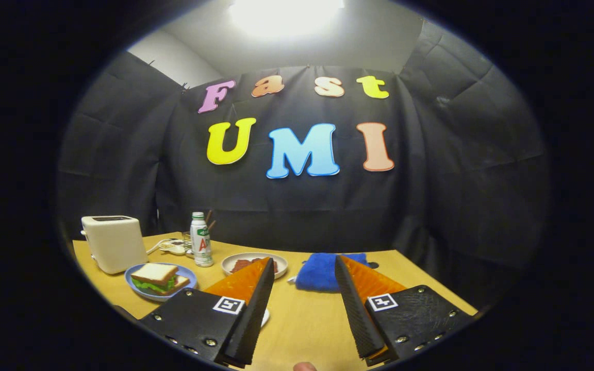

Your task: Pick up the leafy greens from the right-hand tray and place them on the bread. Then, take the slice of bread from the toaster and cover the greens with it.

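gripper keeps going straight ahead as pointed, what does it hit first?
Probably the blue cloth, lying just beyond the open gripper fingertips, slightly toward the right finger. Depth is unclear; nothing sits between the fingers. The plate of meat lies off left.

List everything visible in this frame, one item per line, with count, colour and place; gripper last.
toaster: one, cream-white, far left of the table
blue plate: one, just right of the toaster, holding the sandwich
sandwich: one, two bread slices with leafy greens between them, on the blue plate
bottle: one, white with green cap, behind the plates
white plate: one, centre, with reddish-brown slices on it
blue cloth: one, just ahead of the fingers
table: one, light wood
hand-held gripper: one, fingers open above the table, holding nothing
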Motion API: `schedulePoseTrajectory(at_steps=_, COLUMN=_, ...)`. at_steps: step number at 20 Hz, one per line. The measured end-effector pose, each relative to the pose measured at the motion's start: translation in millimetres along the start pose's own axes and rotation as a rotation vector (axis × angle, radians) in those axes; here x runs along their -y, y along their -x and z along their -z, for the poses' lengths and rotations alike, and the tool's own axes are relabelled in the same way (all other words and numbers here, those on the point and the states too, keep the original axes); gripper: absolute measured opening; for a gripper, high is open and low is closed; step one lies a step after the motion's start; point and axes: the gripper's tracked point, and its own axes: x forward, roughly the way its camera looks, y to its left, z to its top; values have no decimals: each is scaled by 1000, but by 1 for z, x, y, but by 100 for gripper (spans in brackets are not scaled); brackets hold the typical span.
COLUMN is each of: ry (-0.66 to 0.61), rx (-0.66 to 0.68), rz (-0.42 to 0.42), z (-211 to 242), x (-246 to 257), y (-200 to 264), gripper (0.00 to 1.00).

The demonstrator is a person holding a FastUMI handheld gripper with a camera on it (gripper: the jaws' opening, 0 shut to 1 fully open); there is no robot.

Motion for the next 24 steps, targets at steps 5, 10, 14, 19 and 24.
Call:
schedulePoseTrajectory(at_steps=5, ry=71, rx=21, rz=39, z=-3, x=67, y=11, gripper=72)
schedulePoseTrajectory(at_steps=10, ry=44, rx=-20, rz=49, z=17, x=143, y=10, gripper=71)
schedulePoseTrajectory(at_steps=14, ry=-20, rx=-14, rz=81, z=30, x=207, y=12, gripper=71)
schedulePoseTrajectory(at_steps=19, ry=-55, rx=-34, rz=105, z=62, x=248, y=27, gripper=73)
schedulePoseTrajectory(at_steps=24, ry=-20, rx=-92, rz=77, z=83, x=247, y=32, gripper=73)
